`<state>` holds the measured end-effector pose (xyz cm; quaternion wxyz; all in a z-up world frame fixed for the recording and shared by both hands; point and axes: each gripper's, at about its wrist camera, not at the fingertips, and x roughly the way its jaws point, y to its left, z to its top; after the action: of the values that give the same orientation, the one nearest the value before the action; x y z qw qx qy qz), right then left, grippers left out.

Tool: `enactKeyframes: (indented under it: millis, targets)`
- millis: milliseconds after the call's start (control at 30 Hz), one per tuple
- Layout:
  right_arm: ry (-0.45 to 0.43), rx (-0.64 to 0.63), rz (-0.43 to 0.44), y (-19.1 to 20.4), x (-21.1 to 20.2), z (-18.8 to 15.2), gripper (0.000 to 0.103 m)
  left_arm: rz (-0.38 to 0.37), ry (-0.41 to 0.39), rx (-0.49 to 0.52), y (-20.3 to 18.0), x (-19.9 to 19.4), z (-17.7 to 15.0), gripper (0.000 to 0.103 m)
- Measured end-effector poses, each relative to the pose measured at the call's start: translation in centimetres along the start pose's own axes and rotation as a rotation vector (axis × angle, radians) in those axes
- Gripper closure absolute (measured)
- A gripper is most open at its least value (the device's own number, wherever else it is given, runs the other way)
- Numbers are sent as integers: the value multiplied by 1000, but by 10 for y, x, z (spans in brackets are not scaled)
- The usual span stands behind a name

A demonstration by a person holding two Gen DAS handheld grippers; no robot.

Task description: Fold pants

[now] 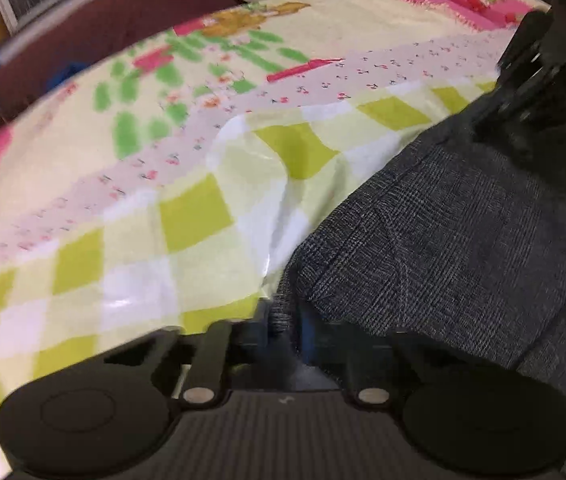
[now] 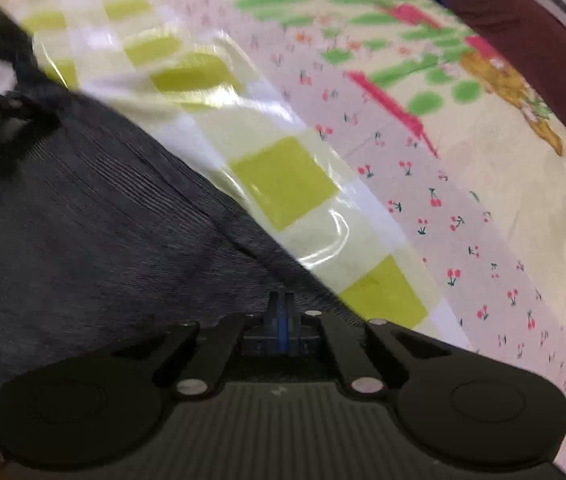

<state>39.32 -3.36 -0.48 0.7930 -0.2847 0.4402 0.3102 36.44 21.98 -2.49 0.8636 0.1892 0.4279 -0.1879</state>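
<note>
Left gripper [image 1: 283, 320] nearly closed, pinching the edge of the dark grey pants [image 1: 443, 240], right gripper [image 2: 283, 312] fully closed at the pants' hem, pants spread toward four o'clock on the checked bedspread [image 1: 123, 240].

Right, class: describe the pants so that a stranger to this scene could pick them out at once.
Start from the bed's patterned blanket, then the glossy green-and-white checked sheet over it. The pants are the dark charcoal cloth lying on that sheet. Everything nearby is bright and printed; only they are dark, finely woven and seamed.
</note>
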Motion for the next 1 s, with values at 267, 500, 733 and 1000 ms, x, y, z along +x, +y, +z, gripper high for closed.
enactKeyframes:
  millis: [267,500,733,1000]
  targets:
    - [-34,-16,-31,27,-32,-31,100,3,-47,28,-32,-40,-15,78]
    - [-87,-196,-185,50,-32,-25,59,-65,-121,73,-72,-96,-42,80]
    - [-144,-498,-295,106,-40,-26,29,-145,-124,146,-122,-152,-83,87]
    - [-106,-425,-290,114,-29,-20,30,-30,-186,-9,-85,-150,-84,77]
